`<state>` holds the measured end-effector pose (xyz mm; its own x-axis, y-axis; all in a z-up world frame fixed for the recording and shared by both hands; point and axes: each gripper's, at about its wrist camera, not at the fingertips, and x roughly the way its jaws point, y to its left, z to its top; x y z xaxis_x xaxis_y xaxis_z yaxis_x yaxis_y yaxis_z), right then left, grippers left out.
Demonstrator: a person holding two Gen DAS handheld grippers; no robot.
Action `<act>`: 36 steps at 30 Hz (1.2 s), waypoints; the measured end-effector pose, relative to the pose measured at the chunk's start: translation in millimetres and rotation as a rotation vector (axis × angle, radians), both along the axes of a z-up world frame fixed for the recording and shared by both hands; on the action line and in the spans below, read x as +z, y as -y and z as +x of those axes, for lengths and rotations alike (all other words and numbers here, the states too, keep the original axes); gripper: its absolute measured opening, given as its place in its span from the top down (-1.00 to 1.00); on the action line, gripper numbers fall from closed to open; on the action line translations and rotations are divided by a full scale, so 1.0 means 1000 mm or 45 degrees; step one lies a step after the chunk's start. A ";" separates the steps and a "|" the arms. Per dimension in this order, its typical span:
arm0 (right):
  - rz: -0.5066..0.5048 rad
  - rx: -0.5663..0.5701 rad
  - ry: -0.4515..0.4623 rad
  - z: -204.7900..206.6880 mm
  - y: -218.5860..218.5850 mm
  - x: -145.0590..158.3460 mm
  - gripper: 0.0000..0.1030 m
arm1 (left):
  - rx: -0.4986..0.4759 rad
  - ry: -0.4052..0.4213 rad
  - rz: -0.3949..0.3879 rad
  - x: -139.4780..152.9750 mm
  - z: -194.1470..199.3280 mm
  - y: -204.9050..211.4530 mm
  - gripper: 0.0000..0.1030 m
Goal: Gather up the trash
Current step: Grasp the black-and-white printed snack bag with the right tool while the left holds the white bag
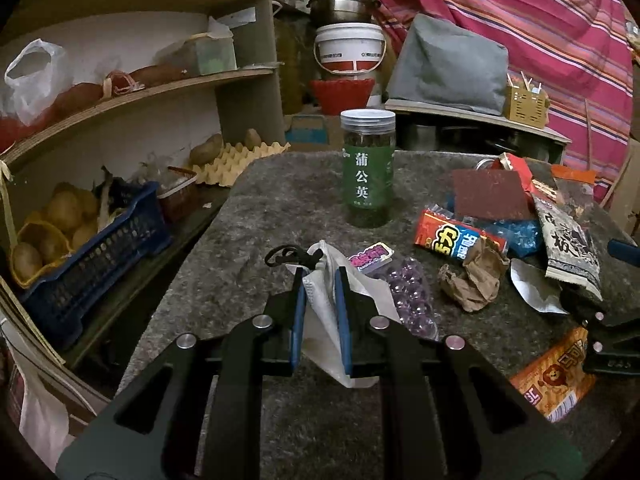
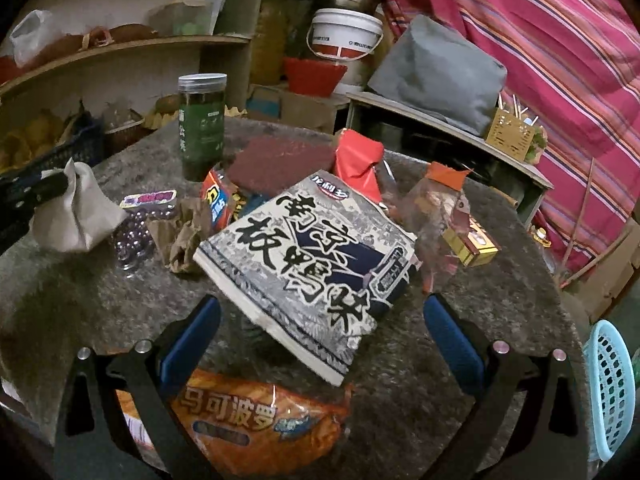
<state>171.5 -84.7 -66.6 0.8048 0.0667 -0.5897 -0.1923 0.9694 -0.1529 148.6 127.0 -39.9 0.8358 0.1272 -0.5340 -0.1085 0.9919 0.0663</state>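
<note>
Pinching a white paper wrapper, the left gripper has its blue pads nearly together w/ the crumpled sheet squeezed between them, held just above the grey felt tabletop. So that hand is busy.

Right gripper is spread wide, nothing between the pads. The grey-and-black snack bag sits right in its mouth: near edge between the two blue pads, far end running away up and to the right in the right wrist view. Its long axis looks diagonal to the jaw line, not square, so my guess is a close here catches the near lower edge/corner rather than the full width. Bag appears propped up at the near end, resting on other litter behind; exact contact w/ table is hard to tell.

Orange snack pack lies below and closer than the pads, partly under the gripper frame, so it's too near for this reach w/o backing off.

Right hand is clearly the nearer one for the grey bag; from the left wrist view that bag is far over at the right edge. Light blue basket at the right rim of the table is likely the drop spot, on the right hand's side.
</note>
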 end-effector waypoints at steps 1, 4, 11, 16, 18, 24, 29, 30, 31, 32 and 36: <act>0.004 -0.011 0.002 0.001 0.001 0.001 -0.93 | 0.000 -0.001 0.000 0.000 0.000 0.000 0.74; 0.025 -0.024 0.025 0.002 0.006 0.007 -0.93 | 0.003 -0.004 0.000 0.000 0.000 0.000 0.74; 0.071 -0.068 0.063 0.006 0.022 0.018 -0.92 | 0.003 -0.007 0.002 0.000 0.002 0.003 0.74; 0.097 -0.053 0.061 0.008 0.028 0.020 -0.79 | 0.002 -0.007 0.007 -0.001 0.004 0.004 0.74; 0.092 -0.027 0.065 0.007 0.025 0.022 -0.72 | 0.003 -0.007 0.004 -0.001 0.004 0.004 0.74; 0.055 0.063 0.056 0.004 0.011 0.020 -0.18 | 0.017 0.002 -0.001 0.002 0.005 -0.001 0.74; 0.076 0.090 0.042 0.004 0.011 0.019 0.21 | 0.024 0.000 -0.005 0.003 0.006 -0.006 0.74; 0.091 0.097 0.042 0.004 0.012 0.020 0.34 | 0.024 0.003 -0.007 0.003 0.006 -0.006 0.74; 0.107 0.107 0.043 0.003 0.014 0.021 0.40 | 0.021 0.006 -0.012 0.004 0.006 -0.006 0.74; 0.114 0.110 0.046 0.003 0.015 0.022 0.44 | 0.019 0.009 -0.013 0.005 0.006 -0.004 0.74; 0.142 0.128 0.065 -0.001 0.020 0.027 0.67 | -0.001 0.036 -0.005 0.013 0.003 0.005 0.74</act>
<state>170.4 -105.1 -39.3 0.8197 0.2113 -0.5325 -0.2843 0.9570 -0.0578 151.9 122.0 -26.6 0.8508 0.1242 -0.5106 -0.1094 0.9922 0.0592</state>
